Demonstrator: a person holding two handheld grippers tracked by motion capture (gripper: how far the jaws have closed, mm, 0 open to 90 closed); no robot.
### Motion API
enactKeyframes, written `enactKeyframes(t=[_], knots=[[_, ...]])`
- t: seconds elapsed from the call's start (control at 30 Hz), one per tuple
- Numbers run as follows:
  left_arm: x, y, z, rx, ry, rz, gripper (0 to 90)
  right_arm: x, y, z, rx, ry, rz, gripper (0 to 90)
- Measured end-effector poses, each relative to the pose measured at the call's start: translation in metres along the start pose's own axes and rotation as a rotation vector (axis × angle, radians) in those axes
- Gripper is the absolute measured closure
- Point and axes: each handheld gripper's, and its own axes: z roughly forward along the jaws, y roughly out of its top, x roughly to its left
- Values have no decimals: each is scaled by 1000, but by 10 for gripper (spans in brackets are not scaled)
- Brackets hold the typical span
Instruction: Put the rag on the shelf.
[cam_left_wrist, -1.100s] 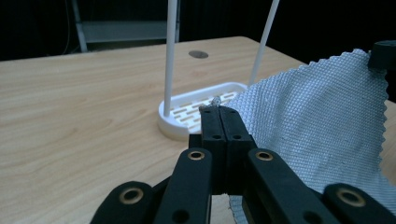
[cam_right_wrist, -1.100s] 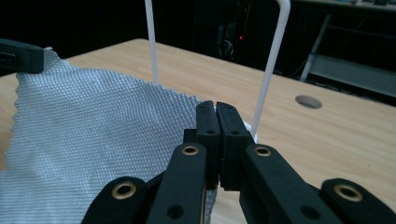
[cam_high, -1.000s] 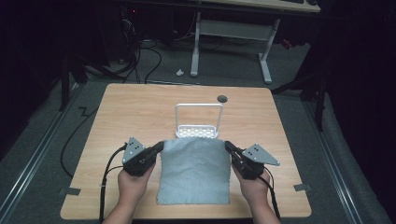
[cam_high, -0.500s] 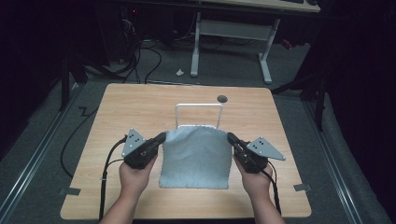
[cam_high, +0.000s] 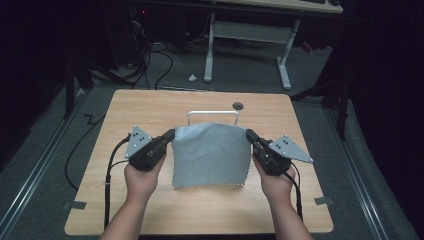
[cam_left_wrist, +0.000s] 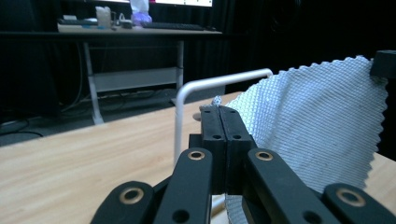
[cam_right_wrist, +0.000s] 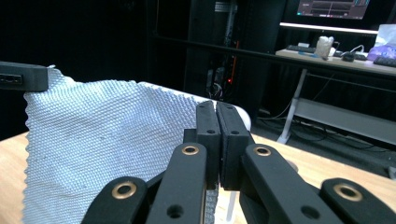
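Observation:
A pale grey woven cloth (cam_high: 210, 155) hangs stretched between my two grippers above the wooden table (cam_high: 150, 107). My left gripper (cam_high: 171, 134) is shut on the cloth's upper left corner and my right gripper (cam_high: 248, 134) is shut on its upper right corner. Just behind the cloth's top edge stands a white bar rack (cam_high: 212, 113). In the left gripper view the jaws (cam_left_wrist: 219, 112) pinch the cloth (cam_left_wrist: 317, 121) beside the white bar (cam_left_wrist: 219, 84). In the right gripper view the jaws (cam_right_wrist: 216, 108) grip the cloth (cam_right_wrist: 102, 140); the white bar (cam_right_wrist: 240, 116) peeks out behind.
A small dark round hole (cam_high: 238, 105) lies in the table behind the rack. Beyond the table stands a white-legged desk (cam_high: 245, 30), with cables on the floor (cam_high: 150, 65). Tape marks (cam_high: 322, 201) sit at the table's near corners.
Both grippers have lifted the cloth off the table and carried it away from the person, so it now hangs in front of the white rack, hiding the rack's base.

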Motion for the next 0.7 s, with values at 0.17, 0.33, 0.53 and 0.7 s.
enactKeyframes(t=[0.17, 0.33, 0.53, 0.7], knots=[[7, 14, 9, -8, 29, 22, 900, -10, 11, 6, -7, -4, 26, 900], [11, 24, 19, -18, 48, 49, 900, -18, 20, 15, -7, -19, 41, 900], [17, 35, 35, -35, 68, 80, 900, -28, 25, 29, -3, -37, 42, 900], [22, 44, 48, -26, 74, 95, 900, -39, 29, 42, 14, -38, 77, 900]])
